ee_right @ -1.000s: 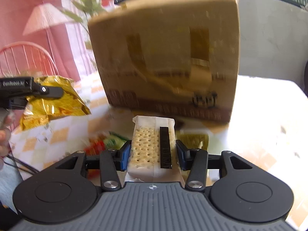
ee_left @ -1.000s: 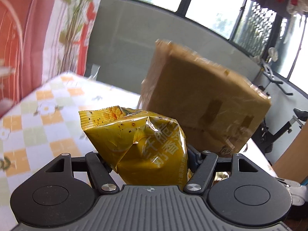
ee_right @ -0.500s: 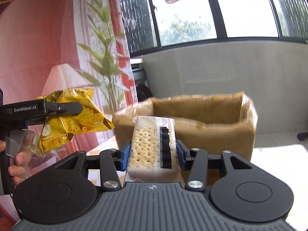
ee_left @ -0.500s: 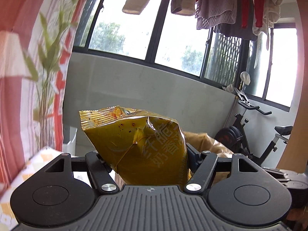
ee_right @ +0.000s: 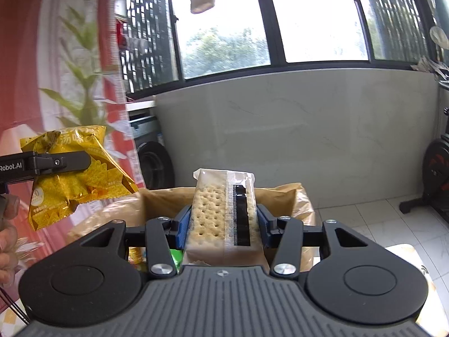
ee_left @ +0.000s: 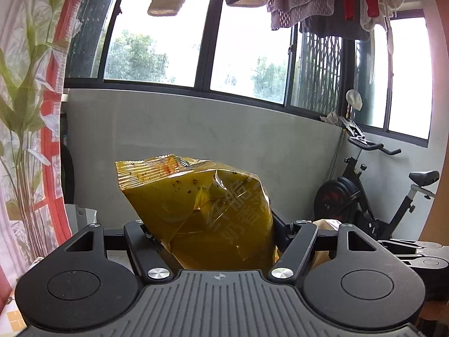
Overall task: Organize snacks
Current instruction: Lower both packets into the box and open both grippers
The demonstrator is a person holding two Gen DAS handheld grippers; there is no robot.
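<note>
My left gripper [ee_left: 213, 224] is shut on a yellow snack bag [ee_left: 202, 213], held high in the air. The bag [ee_right: 75, 174] and the left gripper [ee_right: 67, 163] also show at the left of the right wrist view. My right gripper [ee_right: 223, 221] is shut on a clear pack of crackers [ee_right: 221, 210], held above the open brown cardboard box [ee_right: 283, 199]. Colourful snack packs [ee_right: 137, 258] lie inside the box. Only a corner of the box [ee_left: 325, 224] shows in the left wrist view.
A grey low wall [ee_right: 308, 129] with windows stands behind. An exercise bike [ee_left: 373, 196] stands at the right. A red floral curtain [ee_left: 28, 112] hangs at the left. The checked tablecloth [ee_right: 429, 264] shows at the lower right.
Both grippers have risen with their snacks. The box has dropped low in both views, and its open top now shows under the cracker pack.
</note>
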